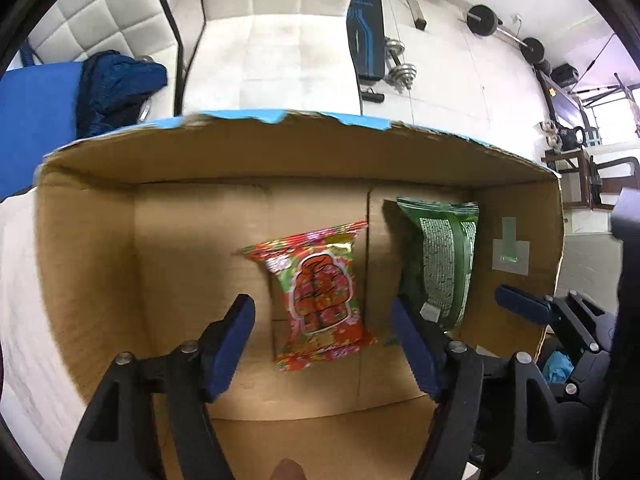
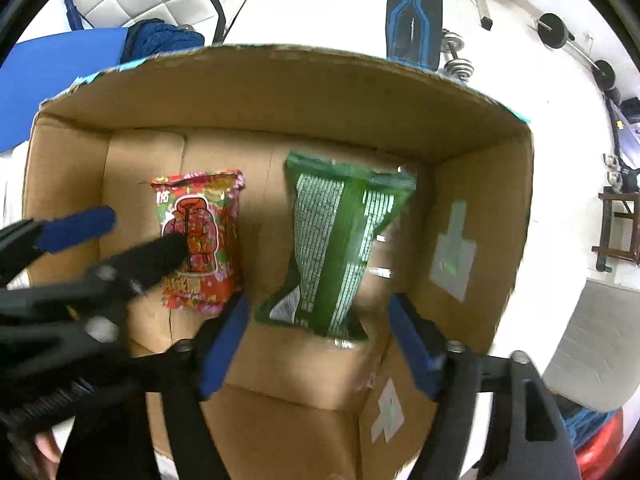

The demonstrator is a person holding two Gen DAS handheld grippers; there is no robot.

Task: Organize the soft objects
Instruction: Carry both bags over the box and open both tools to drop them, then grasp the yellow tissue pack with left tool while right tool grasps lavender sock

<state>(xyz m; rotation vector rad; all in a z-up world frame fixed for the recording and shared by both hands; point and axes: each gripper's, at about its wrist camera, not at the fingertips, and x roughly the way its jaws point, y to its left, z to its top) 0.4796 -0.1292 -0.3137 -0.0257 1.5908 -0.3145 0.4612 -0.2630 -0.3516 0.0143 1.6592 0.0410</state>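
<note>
An open cardboard box [image 1: 100, 248] holds two soft packets. A red flowery snack packet [image 1: 320, 296] lies on the box floor in the middle. A green packet [image 1: 440, 260] lies to its right. My left gripper [image 1: 322, 316] is open above the red packet, with nothing between its blue pads. In the right wrist view the box [image 2: 480, 208] shows both the red packet [image 2: 200, 236] and the green packet [image 2: 340, 240]. My right gripper [image 2: 318, 316] is open over the green packet's near end, with nothing held.
The left gripper's fingers [image 2: 80, 228] reach into the box from the left in the right wrist view. White padded seats [image 1: 276, 40], a blue cloth [image 1: 116, 84] and gym weights [image 1: 484, 20] lie beyond the box.
</note>
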